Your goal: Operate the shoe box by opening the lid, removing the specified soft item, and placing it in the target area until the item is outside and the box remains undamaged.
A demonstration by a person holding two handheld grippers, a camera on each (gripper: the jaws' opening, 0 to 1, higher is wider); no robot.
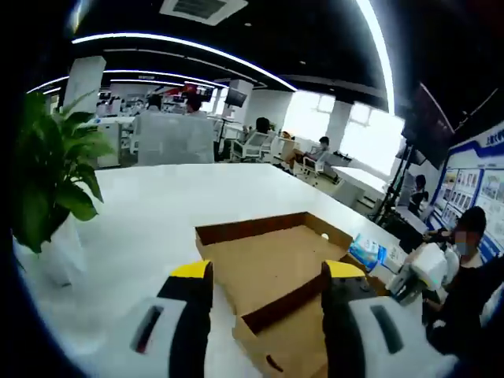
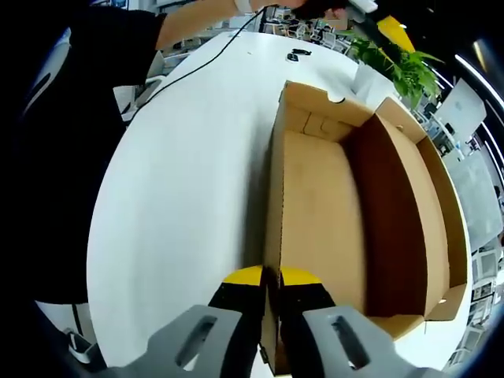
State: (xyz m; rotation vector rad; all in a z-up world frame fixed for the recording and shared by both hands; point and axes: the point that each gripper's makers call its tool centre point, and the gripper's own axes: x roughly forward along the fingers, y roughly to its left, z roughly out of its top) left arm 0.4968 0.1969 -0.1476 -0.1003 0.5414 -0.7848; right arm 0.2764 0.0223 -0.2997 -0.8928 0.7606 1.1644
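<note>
The brown cardboard shoe box (image 1: 272, 264) lies open on the white table (image 1: 157, 213), and what I can see of its inside is bare. My left gripper (image 1: 268, 276) is open above the box's near end, with nothing between its yellow-tipped fingers. My right gripper (image 2: 272, 277) is shut on the upright edge of the box wall (image 2: 273, 197). The box floor (image 2: 319, 205) is bare, and the lid (image 2: 409, 205) stands open to the right. A blue-and-white soft packet (image 1: 368, 252) lies on the table beside the box's right side.
A potted green plant (image 1: 47, 173) stands on the table at the left; in the right gripper view the plant (image 2: 398, 67) is beyond the box's far end. A seated person (image 1: 468, 276) is at the table's right edge. Small dark items and a cable (image 2: 295, 55) lie on the far table.
</note>
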